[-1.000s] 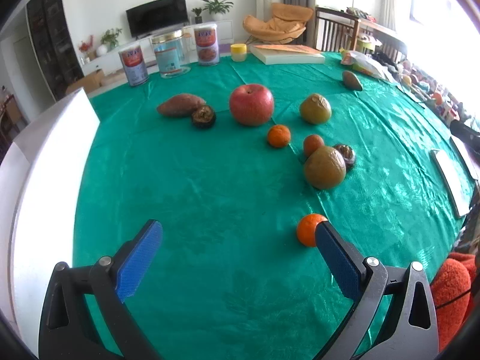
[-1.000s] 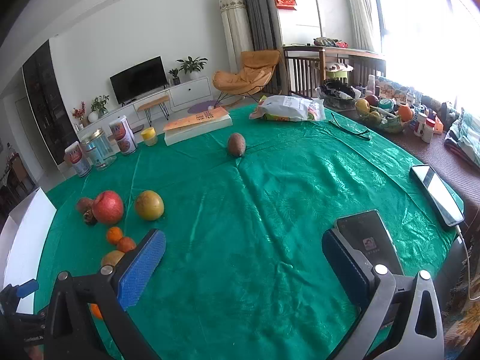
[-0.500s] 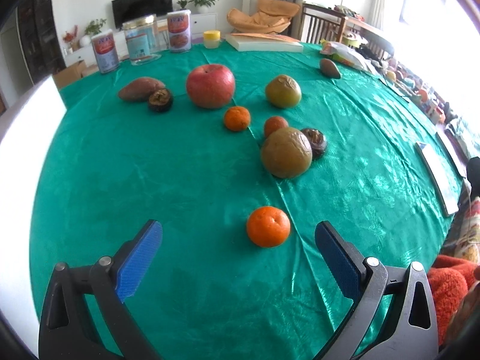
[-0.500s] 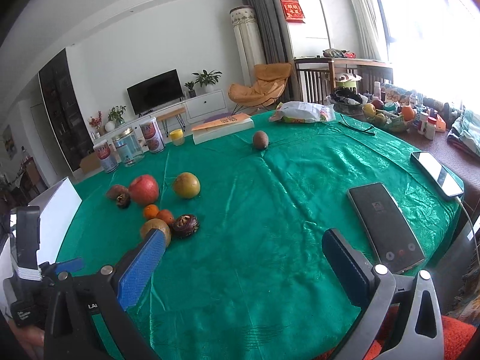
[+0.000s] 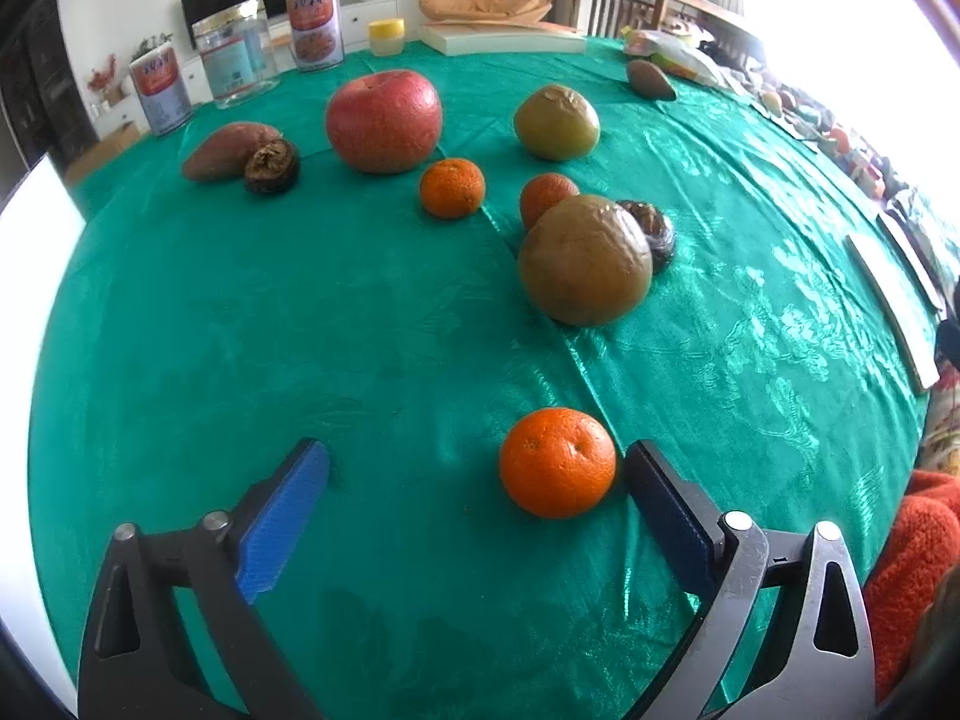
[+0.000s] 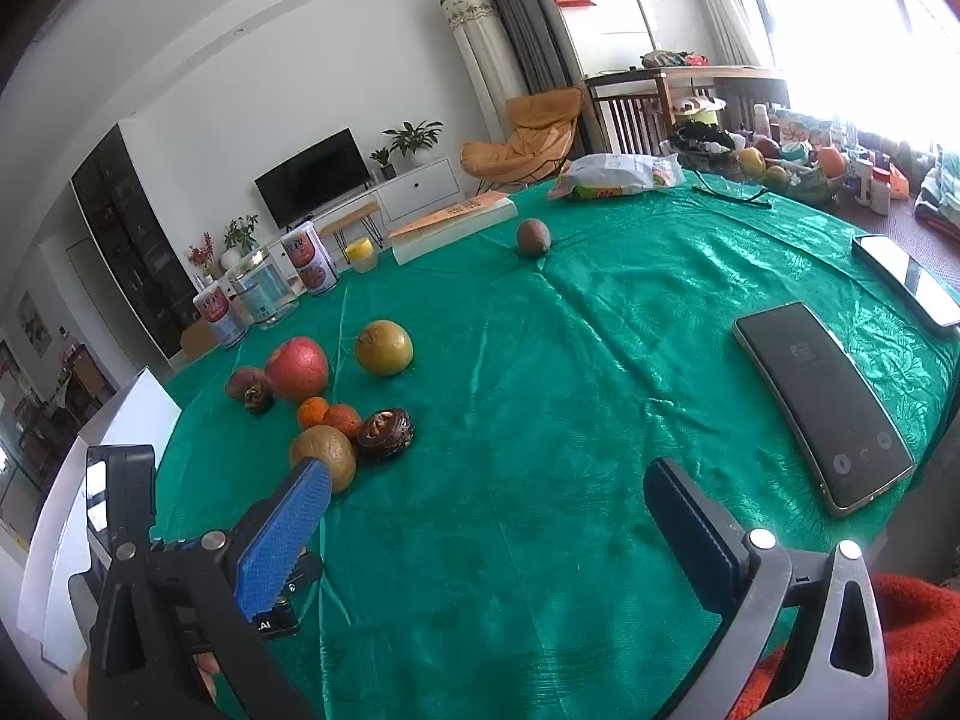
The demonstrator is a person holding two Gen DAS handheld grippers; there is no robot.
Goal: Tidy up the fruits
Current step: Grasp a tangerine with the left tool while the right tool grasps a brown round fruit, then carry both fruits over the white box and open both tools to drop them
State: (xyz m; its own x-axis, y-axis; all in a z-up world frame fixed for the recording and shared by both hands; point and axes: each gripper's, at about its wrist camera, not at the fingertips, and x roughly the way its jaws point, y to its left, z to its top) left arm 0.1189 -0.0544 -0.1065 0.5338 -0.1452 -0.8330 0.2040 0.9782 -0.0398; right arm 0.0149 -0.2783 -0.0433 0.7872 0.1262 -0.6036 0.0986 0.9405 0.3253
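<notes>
Blue-padded fingers [image 5: 282, 516] of the left gripper [image 5: 474, 483] are seen closing around a bright orange mandarin [image 5: 557, 462], which lies on the green tablecloth [image 5: 240, 330] between them; the right-hand pad is just beside the fruit, while a clear gap is left at the other pad, so nothing is yet pinched. Beyond the mandarin, the way is taken up by a large brownish pear [image 5: 585, 259], against which a dark wrinkled fruit [image 5: 651, 231] and a small mandarin [image 5: 546, 197] are pressed. Another small mandarin [image 5: 451, 188] is set a little apart to the left, with a red apple [image 5: 384, 120] behind it and a yellow-green pear [image 5: 557, 122] further right. A sweet potato [image 5: 225, 150] and a second dark wrinkled fruit [image 5: 271, 166] are found touching at the far left. Two printed cans, a glass jar [image 5: 237, 63], a yellow cup [image 5: 387, 36] and a book [image 5: 498, 39] are lined along the far edge, and a lone brown fruit [image 5: 651, 79] is seen near a plastic bag.

The right gripper [image 6: 486, 504] is held spread wide over bare cloth, with nothing between its pads. The same cluster of fruit is seen to its left, and part of the left gripper's body [image 6: 120, 504] is visible low at the left edge. Two phones [image 6: 822, 402] are laid flat on the cloth to the right, well apart from the fruit. An orange-red sleeve [image 6: 912, 630] is seen at the lower right corner
</notes>
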